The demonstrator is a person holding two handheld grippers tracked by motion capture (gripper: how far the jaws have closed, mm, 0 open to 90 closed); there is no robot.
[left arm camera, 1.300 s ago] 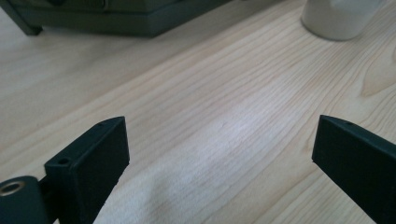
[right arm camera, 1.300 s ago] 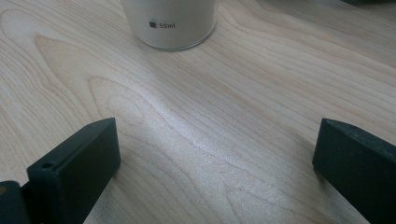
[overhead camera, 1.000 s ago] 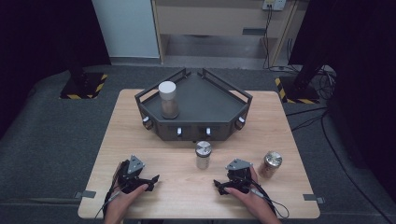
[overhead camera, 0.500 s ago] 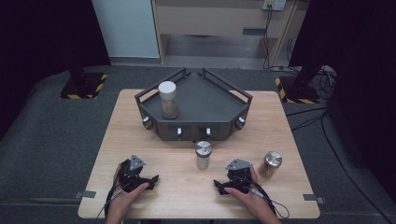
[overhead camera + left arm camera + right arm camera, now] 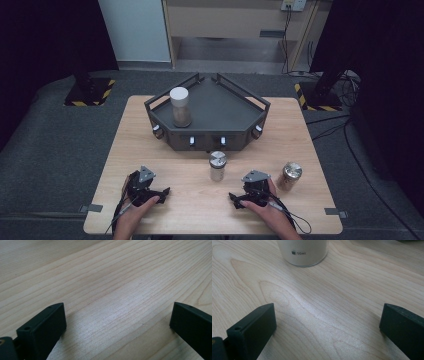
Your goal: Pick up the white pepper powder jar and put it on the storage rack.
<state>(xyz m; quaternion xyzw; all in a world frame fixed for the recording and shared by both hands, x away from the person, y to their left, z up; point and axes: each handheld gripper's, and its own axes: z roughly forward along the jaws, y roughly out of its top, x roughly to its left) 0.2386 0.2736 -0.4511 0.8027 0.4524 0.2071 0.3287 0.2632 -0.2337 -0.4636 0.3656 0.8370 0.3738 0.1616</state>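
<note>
High view with both gripper views. The landmark is the silver-capped jar, upright on the wooden table just in front of the dark angular tray. A taller white-lidded jar stands inside the tray, behind and to the left of the landmark. A brass-coloured jar stands on the table to the right of the landmark, well apart from it.

The left gripper rests on the table in front of and to the left of the silver-capped jar, well apart from it. Its jaws have just been opening and now stand wide, with bare wood between them in the left gripper view. The right gripper rests in front of and slightly right of the landmark, nearer to it, between it and the brass-coloured jar. Its jaws are also spread and empty in the right gripper view, where the base of the silver-capped jar, marked 50ml, lies straight ahead.

Judged step: start of a pick, with both grippers parked and nothing grasped. The two jars on the table probably belong in the tray beside the white-lidded one. The next move calls for the right gripper to advance level until the landmark's body sits between its jaws, then close squarely below the cap to avoid tipping it.
</note>
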